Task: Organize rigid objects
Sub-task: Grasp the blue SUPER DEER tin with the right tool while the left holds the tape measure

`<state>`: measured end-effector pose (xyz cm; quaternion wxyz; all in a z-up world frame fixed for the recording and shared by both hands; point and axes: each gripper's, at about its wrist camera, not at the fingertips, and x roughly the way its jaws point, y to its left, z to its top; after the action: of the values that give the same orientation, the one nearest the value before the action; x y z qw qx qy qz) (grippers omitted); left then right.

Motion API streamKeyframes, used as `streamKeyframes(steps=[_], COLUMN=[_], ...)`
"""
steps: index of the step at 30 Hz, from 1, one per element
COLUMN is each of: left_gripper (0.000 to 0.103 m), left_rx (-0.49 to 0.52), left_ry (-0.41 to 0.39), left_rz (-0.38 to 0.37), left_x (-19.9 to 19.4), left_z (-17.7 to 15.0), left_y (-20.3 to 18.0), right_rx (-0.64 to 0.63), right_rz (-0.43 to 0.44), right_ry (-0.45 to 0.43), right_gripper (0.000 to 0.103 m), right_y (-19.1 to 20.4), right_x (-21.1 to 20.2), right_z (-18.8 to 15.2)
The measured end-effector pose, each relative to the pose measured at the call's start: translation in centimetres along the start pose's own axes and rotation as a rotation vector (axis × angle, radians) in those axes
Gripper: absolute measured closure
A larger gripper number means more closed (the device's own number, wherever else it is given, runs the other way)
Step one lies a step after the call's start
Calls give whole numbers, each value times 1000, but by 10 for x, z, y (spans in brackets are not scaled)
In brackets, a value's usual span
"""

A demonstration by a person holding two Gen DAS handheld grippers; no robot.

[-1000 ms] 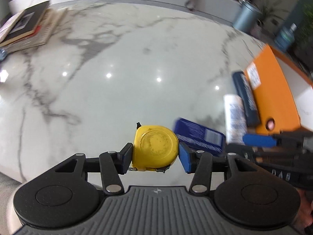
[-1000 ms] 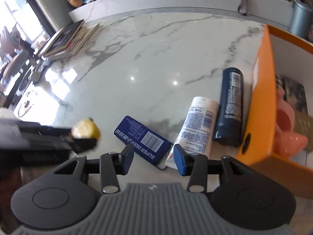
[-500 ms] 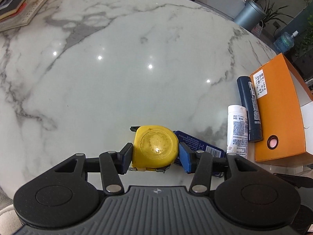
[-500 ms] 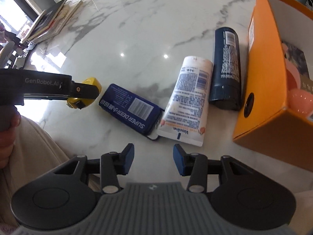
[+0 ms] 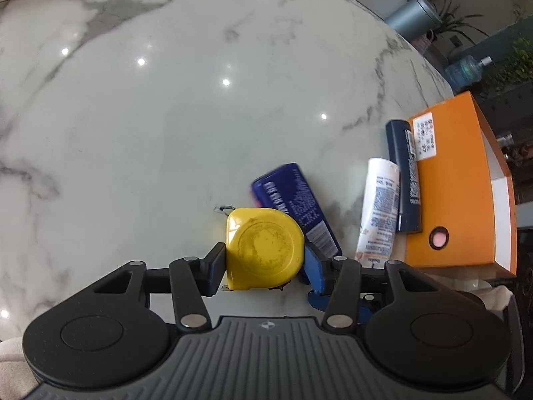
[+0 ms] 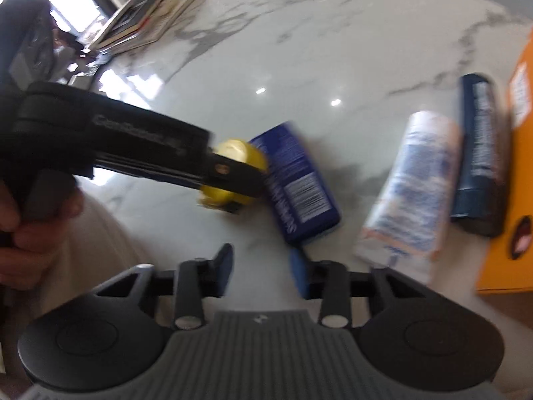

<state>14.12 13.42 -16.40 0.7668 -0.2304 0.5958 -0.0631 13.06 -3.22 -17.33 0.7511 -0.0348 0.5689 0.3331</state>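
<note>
My left gripper is shut on a yellow tape measure, held low over the marble table. A blue tin lies right behind it, touching or nearly so. In the right wrist view the tape measure sits against the tin. My right gripper hovers at the tin's near end. Its jaws are closing with nothing between them. A white tube and a dark blue bottle lie side by side next to the orange box.
The orange box stands open-topped at the table's right edge. Books are stacked at the far left. A grey bin and a water jug stand beyond the table. A person's hand grips the left tool.
Both grippers have come lower and closer to the blue tin. The tin has swung round from slanting to nearly end-on. The right jaws have narrowed. The left still holds the tape measure.
</note>
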Motion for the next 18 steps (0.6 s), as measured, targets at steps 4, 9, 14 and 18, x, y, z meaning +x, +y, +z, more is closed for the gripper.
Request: streamKeyframes(steps=[4,9,14,18], left_gripper=[47,47,47,47], left_rx=[-25,-73,-97,-94], left_ry=[-70,-147,-148,-135], left_rz=[27,103,85,85], left_x=[-21,-35,-27,-23], left_z=[2,4,3,4], left_y=[13,33,37,37], right_rx=[-93,-64,-41,-50], right_rz=[-55,-133,-198,-209], right_ry=[10,-44,-73,-53], right_gripper=[65,59,43,45], right_y=[22,21,19,16], right_x=[4,-8,-1,15], right_z=[2,10,32,44])
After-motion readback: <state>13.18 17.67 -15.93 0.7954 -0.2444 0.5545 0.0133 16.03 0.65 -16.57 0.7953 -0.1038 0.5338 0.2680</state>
